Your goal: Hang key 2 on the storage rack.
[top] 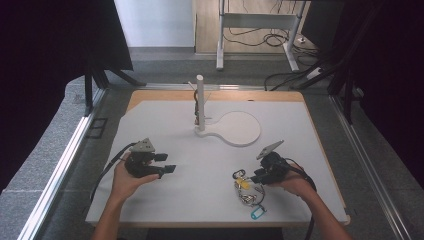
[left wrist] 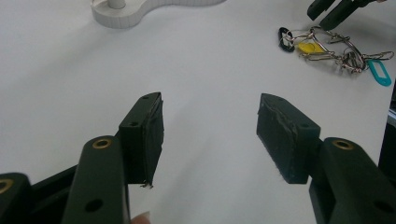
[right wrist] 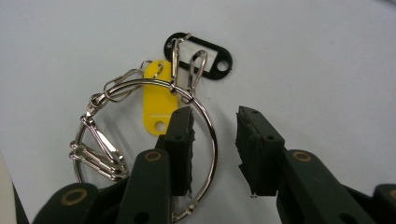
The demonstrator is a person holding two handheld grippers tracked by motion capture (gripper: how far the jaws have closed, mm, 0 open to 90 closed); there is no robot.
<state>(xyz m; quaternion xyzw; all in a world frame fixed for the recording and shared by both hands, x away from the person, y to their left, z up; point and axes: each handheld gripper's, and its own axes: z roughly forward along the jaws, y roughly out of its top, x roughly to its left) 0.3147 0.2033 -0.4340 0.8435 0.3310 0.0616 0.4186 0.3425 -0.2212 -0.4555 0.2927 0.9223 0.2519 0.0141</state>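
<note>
A large metal key ring (right wrist: 140,84) lies flat on the white board, carrying a yellow tag (right wrist: 156,105), a black tag (right wrist: 201,58) and several wire clips (right wrist: 98,154). My right gripper (right wrist: 215,140) is open just above it, and the ring's wire runs through the gap beside the left jaw. From above, the right gripper (top: 255,176) sits at the bunch's (top: 245,189) right edge, and a blue tag (top: 257,212) lies at the near end. My left gripper (top: 167,163) hovers at the board's left, open (left wrist: 210,135), with nothing between its jaws.
A white stand with an upright post (top: 200,100) and a round flat base (top: 240,129) stands at the board's far middle. The board (top: 165,120) rests on a wooden table. Cables and desk legs lie on the floor beyond.
</note>
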